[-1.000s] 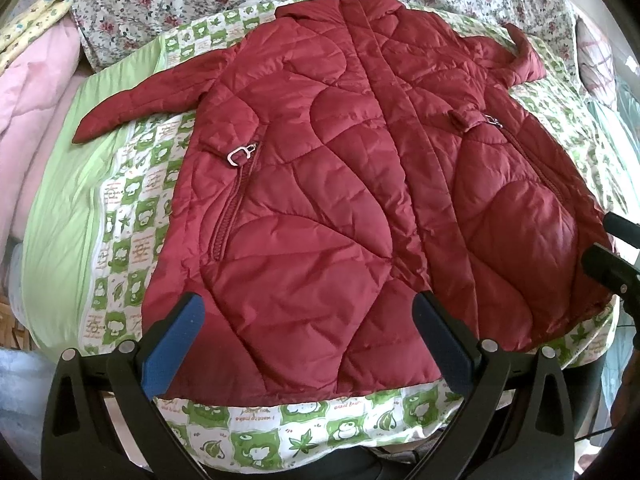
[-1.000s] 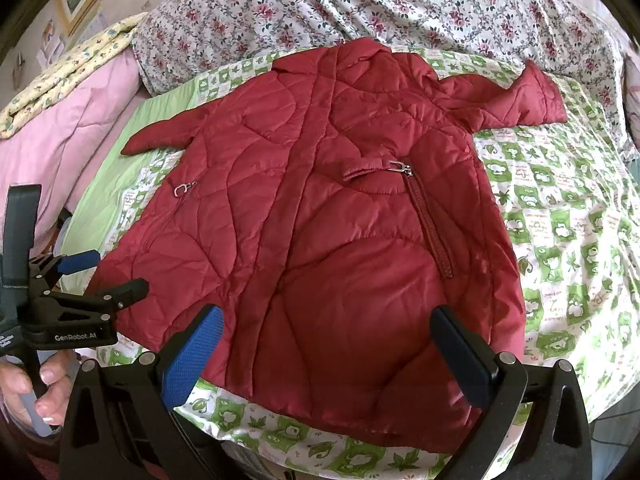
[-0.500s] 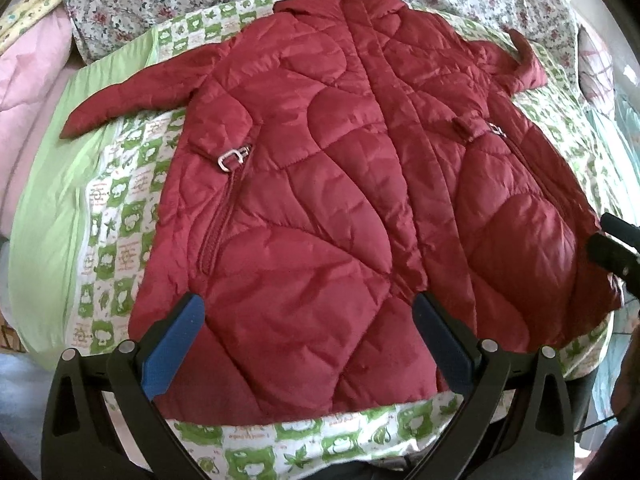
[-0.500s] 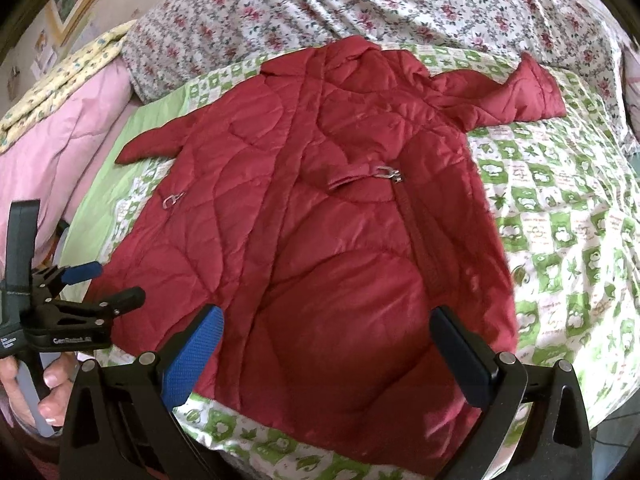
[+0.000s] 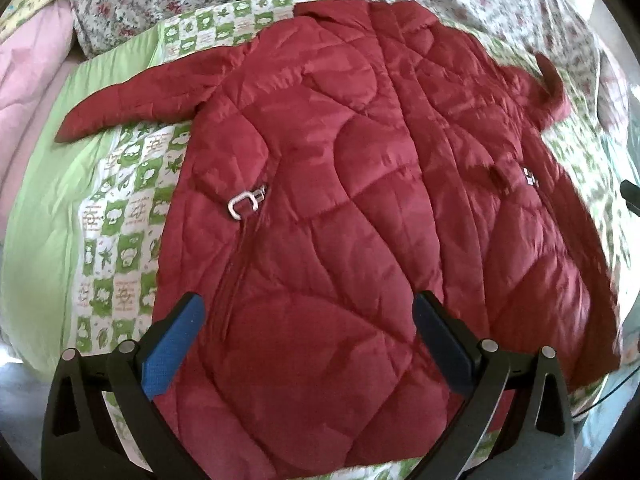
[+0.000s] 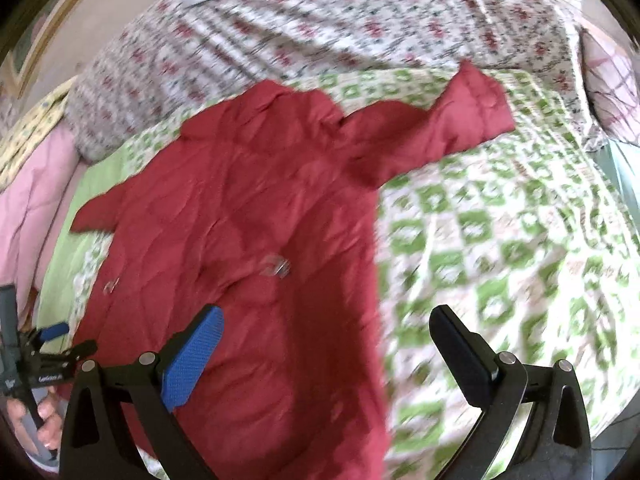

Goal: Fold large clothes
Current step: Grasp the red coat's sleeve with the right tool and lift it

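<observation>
This is a bedroom in a home. Straight ahead of the tool lies a bed covered by a green-and-white checked sheet (image 6: 480, 232) printed with leaves and small figures, with a plain light-green cloth (image 5: 40, 216) along its left side. Beyond that, at the far end, a floral quilt (image 6: 320, 28) with red blossoms is heaped across the bed. To the left a pink quilted blanket (image 5: 28, 72) is piled up, with a yellow patterned cloth (image 6: 28, 136) above it. Far left, a pale wall carries the corner of a gold picture frame (image 6: 60, 20). A red quilted coat (image 5: 340, 208) is spread flat on the bed.
</observation>
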`<state>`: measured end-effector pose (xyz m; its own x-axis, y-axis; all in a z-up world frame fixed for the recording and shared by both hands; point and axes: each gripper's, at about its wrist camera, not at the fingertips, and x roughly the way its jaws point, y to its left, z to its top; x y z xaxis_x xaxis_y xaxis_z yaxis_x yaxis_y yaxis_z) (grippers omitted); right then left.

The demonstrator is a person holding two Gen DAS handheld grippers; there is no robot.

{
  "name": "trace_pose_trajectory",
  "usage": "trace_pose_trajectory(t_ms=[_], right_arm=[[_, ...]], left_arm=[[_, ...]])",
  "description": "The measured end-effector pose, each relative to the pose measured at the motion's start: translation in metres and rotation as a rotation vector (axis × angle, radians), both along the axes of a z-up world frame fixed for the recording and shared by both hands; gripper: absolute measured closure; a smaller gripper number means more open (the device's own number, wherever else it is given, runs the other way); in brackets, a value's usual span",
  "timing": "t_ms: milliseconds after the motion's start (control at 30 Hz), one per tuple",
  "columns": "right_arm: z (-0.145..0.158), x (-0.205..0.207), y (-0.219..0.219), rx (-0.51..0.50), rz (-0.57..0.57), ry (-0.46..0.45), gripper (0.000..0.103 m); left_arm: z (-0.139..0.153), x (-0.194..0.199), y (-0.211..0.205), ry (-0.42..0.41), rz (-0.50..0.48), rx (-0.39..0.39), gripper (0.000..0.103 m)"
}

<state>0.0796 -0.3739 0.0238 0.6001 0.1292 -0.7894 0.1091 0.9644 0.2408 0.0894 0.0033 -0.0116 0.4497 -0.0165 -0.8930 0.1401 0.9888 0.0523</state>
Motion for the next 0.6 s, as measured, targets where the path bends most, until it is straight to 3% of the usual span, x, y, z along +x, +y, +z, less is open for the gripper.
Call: trace_pose_trajectory(t_ms=[167,400,600], right_arm=[[0.003,0.041,-0.038,-0.039,-0.057,-0.018,0.0],[0.004,0.116,-0.104,-0.026,-0.183,-0.046,0.0],[0.009,0.182,-0.154,-0.024,-0.299,-0.093,0.0]], left_arm=[[0.003,0.022,0.004,-0.014,0.036,-0.066,0.0],[0.004,0.049,-0.002,-0.058,0.044,-0.042,0.0],[-0.011,0.071,-0.013,0.004,0.016,-0.048,0.0]])
